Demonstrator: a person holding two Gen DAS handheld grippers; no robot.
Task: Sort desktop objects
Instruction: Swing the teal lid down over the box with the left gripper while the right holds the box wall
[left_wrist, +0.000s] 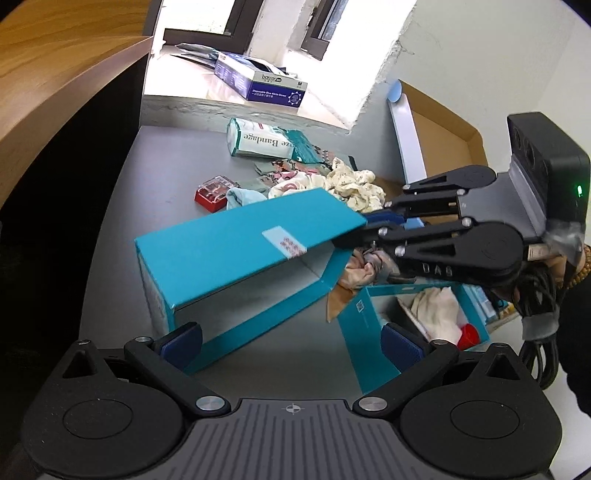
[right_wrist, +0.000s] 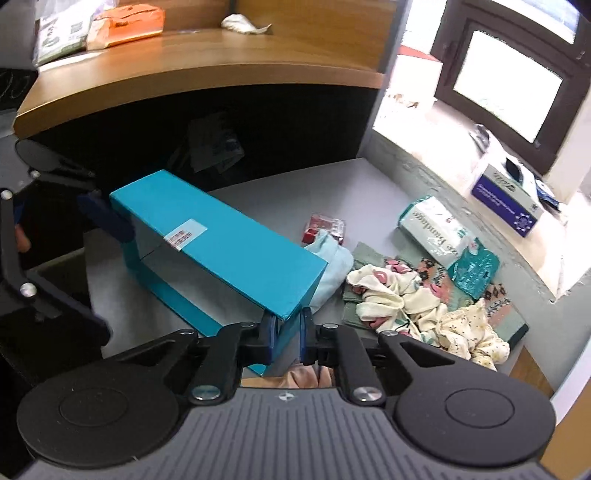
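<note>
Right gripper (right_wrist: 287, 341) jaws nearly closed, pinching the near end wall of the long teal cardboard box lid (right_wrist: 221, 243), which hangs tilted, open side down, above the grey desk (right_wrist: 266, 192). Left gripper (left_wrist: 291, 343) jaws wide apart, holding nothing, its left pad beside the lid's far lower corner. Just right of the left jaws sits the open teal box base (left_wrist: 373, 354) with cloth inside. Beyond the lid: small red clear-topped case (right_wrist: 325, 229), heap of cream printed fabric (right_wrist: 417, 306), white gauze bandage pack (right_wrist: 436, 229). Judgement: keep the pinch firm, steady the free end with the left, and level the lid before lowering.
</note>
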